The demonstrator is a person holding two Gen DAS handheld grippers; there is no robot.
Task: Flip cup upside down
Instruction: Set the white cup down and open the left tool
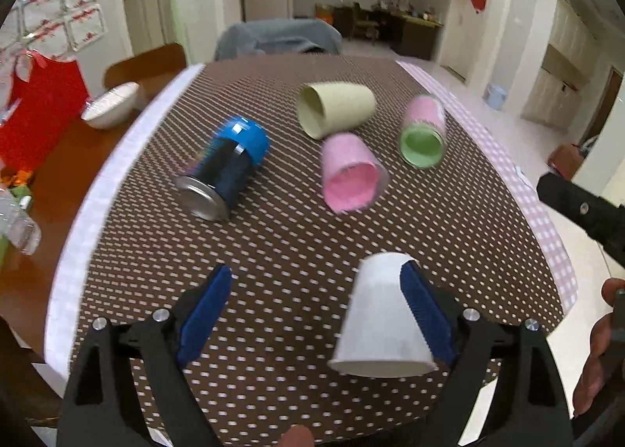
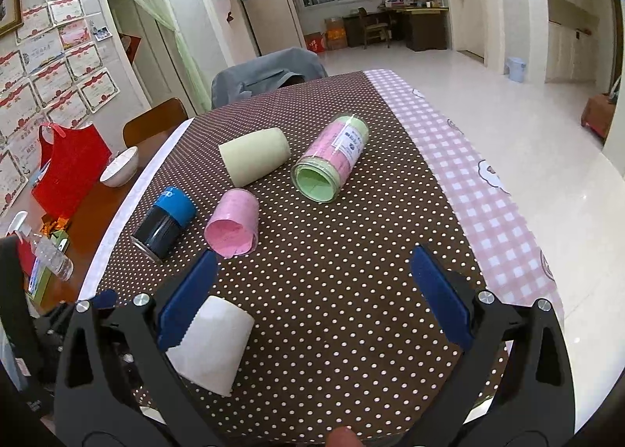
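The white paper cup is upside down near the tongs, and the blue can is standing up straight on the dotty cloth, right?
Not quite. The blue metal can is lying on its side on the brown dotted tablecloth, as the left wrist view shows. The white paper cup is indeed upside down by the left tongs.

Matt white paper cup (image 1: 381, 324); glossy metal can (image 1: 222, 168); dotted cloth over the counter (image 2: 351, 271); clear glossy jar (image 2: 332, 160).

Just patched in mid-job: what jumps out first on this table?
The white paper cup sits mouth-down near the front edge, beside the open left gripper. Behind it, on the brown dotted cloth, a blue can, pink cup, beige cup and pink jar all lie tipped over.
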